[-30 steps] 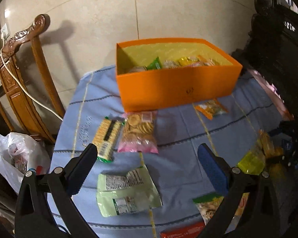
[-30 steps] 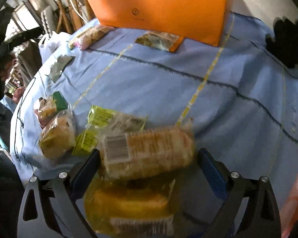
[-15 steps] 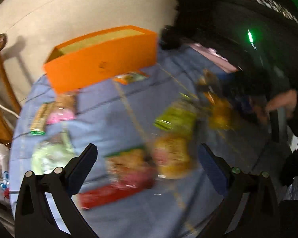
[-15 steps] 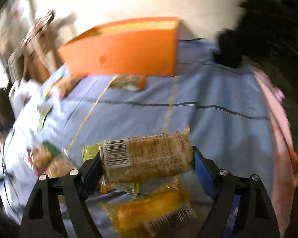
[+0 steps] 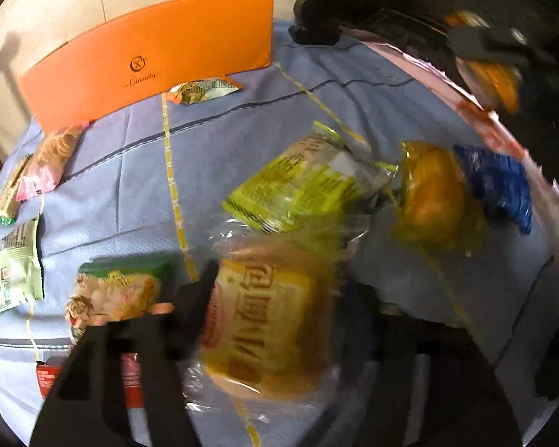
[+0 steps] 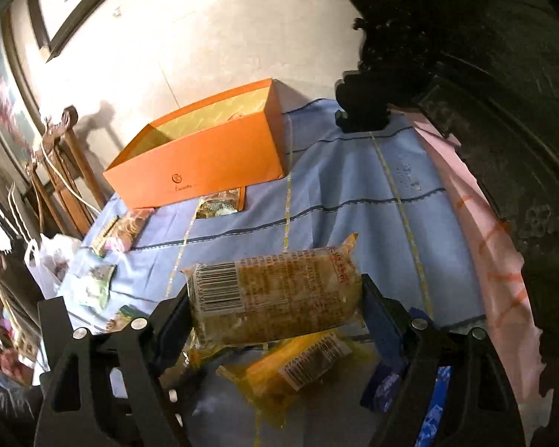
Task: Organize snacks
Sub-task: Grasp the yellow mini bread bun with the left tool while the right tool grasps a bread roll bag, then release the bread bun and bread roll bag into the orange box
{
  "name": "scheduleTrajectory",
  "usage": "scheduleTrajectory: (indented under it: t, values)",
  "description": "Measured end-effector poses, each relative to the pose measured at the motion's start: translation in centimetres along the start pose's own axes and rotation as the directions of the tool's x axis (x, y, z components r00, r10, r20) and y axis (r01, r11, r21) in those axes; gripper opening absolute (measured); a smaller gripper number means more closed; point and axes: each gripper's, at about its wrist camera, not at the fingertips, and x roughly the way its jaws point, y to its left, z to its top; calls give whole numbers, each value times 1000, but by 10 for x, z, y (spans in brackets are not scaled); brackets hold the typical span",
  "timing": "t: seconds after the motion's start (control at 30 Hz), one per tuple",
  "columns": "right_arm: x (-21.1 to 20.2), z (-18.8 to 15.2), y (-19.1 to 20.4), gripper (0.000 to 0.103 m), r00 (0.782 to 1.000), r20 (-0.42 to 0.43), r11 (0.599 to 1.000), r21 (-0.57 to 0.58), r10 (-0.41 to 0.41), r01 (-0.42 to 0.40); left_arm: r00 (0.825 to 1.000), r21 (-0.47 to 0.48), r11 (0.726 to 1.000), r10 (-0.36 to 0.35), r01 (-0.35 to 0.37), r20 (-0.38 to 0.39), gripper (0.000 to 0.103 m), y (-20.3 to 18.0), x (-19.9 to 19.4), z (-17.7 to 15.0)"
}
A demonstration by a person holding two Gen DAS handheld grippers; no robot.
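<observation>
The blue cloth (image 6: 346,201) is bare in the middle and on the right, so a hand can pass there toward the orange box (image 6: 201,156), which is open on top. A small packet (image 6: 221,203) lies against the front wall of the box. On the left, packets (image 5: 48,160) lie in a row. Near the front, a green packet (image 5: 298,190), a yellow bun (image 5: 432,193) and a blue packet (image 5: 503,190) crowd the cloth. A dark carved thing (image 6: 361,97) stands at the far right corner.
</observation>
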Motion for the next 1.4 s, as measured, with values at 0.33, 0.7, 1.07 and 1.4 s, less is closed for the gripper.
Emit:
scheduleTrajectory:
  t: [0.33, 0.7, 1.07, 1.4]
  values:
    - [-24, 13, 29, 83, 998, 57, 999, -40, -5, 7, 990, -82, 994, 82, -73, 114, 54, 38, -57, 28]
    - [-5, 124, 122, 83, 977, 207, 980, -198, 51, -9, 926, -262, 940, 286, -220, 248, 54, 135, -125, 135]
    - [108, 213, 156, 83, 984, 176, 980, -194, -6, 41, 883, -315, 906, 374, -283, 282, 54, 219, -91, 241]
    - [168, 227, 143, 100, 994, 84, 993, -96, -65, 73, 903, -296, 916, 349, -272, 251, 81, 239, -52, 257]
